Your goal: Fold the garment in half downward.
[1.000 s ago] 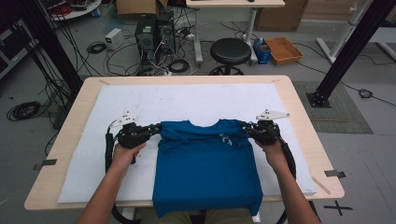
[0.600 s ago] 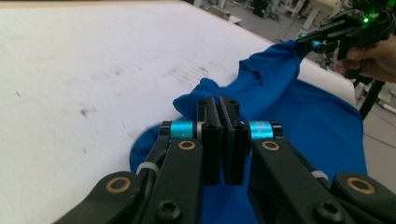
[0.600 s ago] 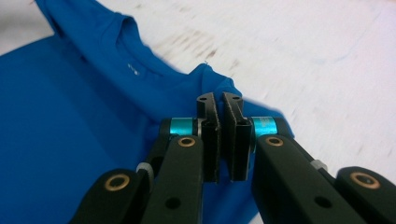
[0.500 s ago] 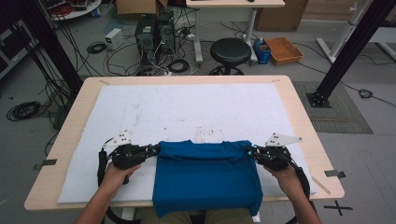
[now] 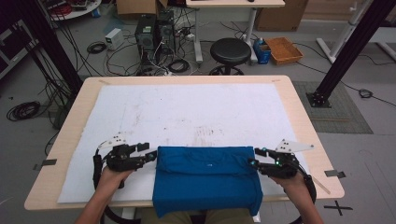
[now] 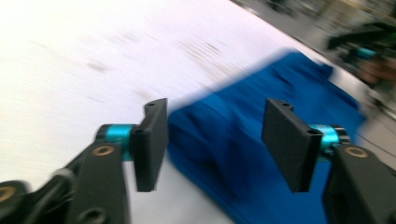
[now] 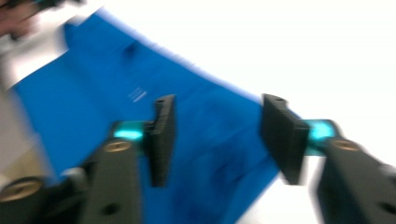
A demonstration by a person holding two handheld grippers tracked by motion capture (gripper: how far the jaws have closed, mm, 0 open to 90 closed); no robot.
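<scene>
A wooden table carries a white sheet that covers most of its top. A folded blue shirt lies on the sheet at the near edge, its lower part hanging over that edge.

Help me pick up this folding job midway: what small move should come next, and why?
Probably draw both grippers back from the shirt. It lies folded over on the white mat, hanging over the near table edge. The left gripper and right gripper have just been opening; their jaws stand apart at its side edges, gripping nothing, so this fold looks finished.
</scene>
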